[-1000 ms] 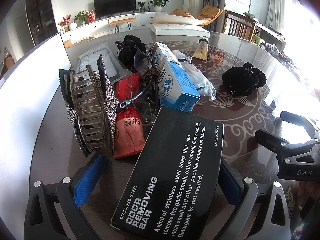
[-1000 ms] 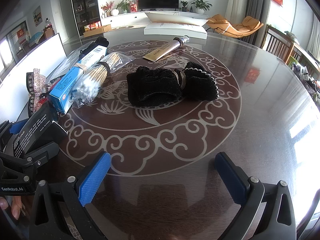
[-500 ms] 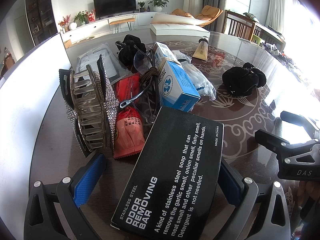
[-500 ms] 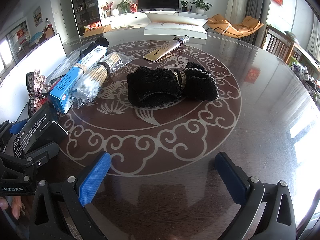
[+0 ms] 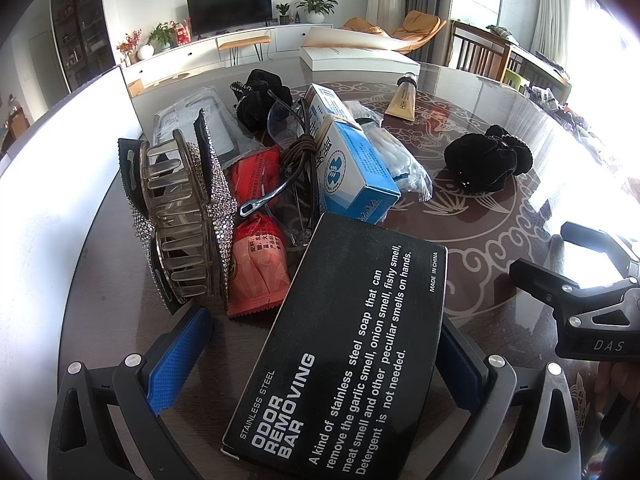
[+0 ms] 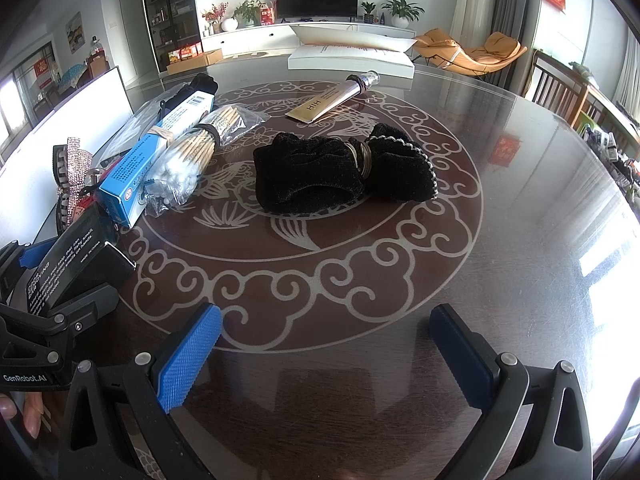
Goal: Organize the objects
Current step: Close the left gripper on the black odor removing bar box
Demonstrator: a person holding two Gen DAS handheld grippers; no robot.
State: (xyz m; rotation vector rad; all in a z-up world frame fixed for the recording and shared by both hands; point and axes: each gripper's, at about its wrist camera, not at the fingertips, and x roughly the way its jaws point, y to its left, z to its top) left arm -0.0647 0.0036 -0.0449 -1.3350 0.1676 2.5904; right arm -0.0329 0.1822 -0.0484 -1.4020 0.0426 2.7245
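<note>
We see the left tool [image 5: 320, 364] spread wide w/ the black odor-bar box [image 5: 344, 344] lying between its pads; the box's right edge hides that pad, so contact is prob. but unclear. Box sits just in front of the blue carton [image 5: 352, 172]. Right tool [image 6: 326, 354] gapes wide, holding nothing, over bare surface [image 6: 520, 220], near side of the black velvet pouch [image 6: 344, 172].

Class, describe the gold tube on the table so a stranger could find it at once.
Start at the round dark table with the pale swirl pattern. Beyond the black cloth bundle at its middle, toward the white box at the far edge, lies the gold tube. Nothing else there is gold, and it has a silver cap.
</note>
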